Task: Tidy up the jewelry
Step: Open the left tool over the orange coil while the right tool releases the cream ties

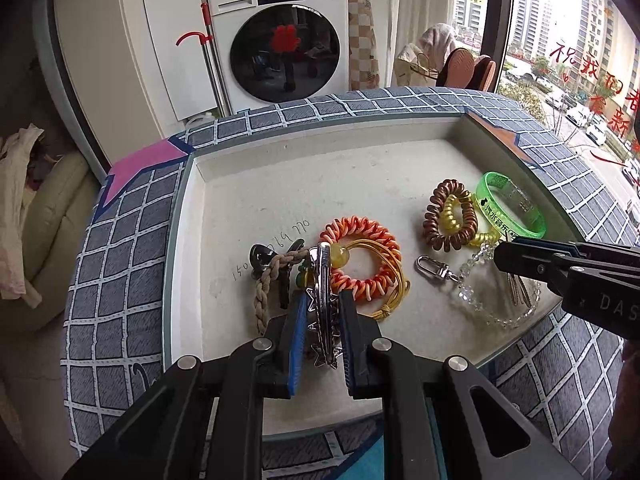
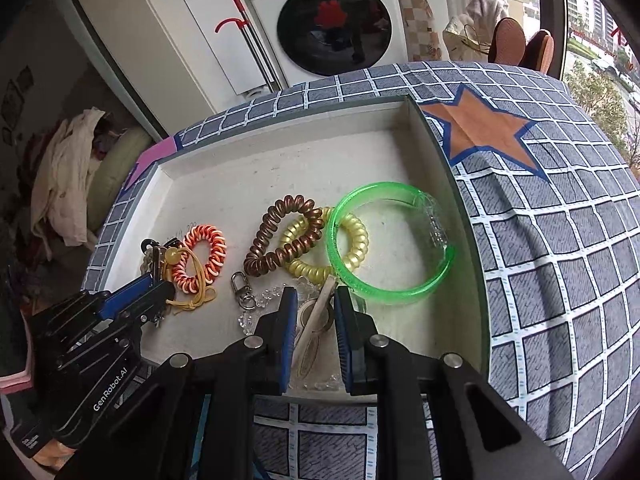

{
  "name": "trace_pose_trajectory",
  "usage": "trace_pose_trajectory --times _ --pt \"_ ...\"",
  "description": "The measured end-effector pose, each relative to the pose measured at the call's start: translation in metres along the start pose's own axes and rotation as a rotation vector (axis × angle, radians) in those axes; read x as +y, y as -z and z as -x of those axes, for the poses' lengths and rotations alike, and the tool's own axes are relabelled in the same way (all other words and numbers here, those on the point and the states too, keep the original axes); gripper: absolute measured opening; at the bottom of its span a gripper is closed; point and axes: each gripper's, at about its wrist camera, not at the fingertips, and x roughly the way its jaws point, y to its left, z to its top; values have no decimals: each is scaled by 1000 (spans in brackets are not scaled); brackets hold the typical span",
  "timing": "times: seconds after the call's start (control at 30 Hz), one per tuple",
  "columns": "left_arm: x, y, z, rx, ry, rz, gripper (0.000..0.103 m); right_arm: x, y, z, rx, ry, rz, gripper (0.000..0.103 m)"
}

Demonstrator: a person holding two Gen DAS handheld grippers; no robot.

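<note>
A shallow white tray (image 1: 304,168) holds the jewelry. My left gripper (image 1: 323,300) straddles a silver star-studded hair clip (image 1: 323,280), with its jaws close to the clip's sides. Beside it lie an orange-white spiral band (image 1: 380,264), a yellow cord with a bead (image 1: 340,255) and a braided beige cord (image 1: 272,276). My right gripper (image 2: 316,300) is open around a beige hair clip (image 2: 316,320) that lies on a clear bead chain (image 1: 480,308) with a silver clasp (image 2: 242,286). A brown coil (image 2: 280,240), a yellow coil (image 2: 352,248) and a green bangle (image 2: 384,240) lie beyond.
The tray (image 2: 460,208) sits on a blue grid cloth (image 2: 560,260) with an orange star (image 2: 480,128) and a pink star (image 1: 140,164). A washing machine (image 1: 280,40) stands behind. A window is at the right. Clothes lie on the left.
</note>
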Motion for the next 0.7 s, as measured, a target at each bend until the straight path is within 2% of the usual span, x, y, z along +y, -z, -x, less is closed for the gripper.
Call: trace_pose_trajectory --times 0.17,0.33,0.7 --pt "-2 0 1 -3 -13 -10 37 3 0 0 2 -3 2 22" --pt "-5 0 4 -11 -22 -23 37 1 0 5 -6 -26 -16 40" --pt "-5 -2 10 -20 -23 -17 37 1 -1 22 -38 -49 -29 44"
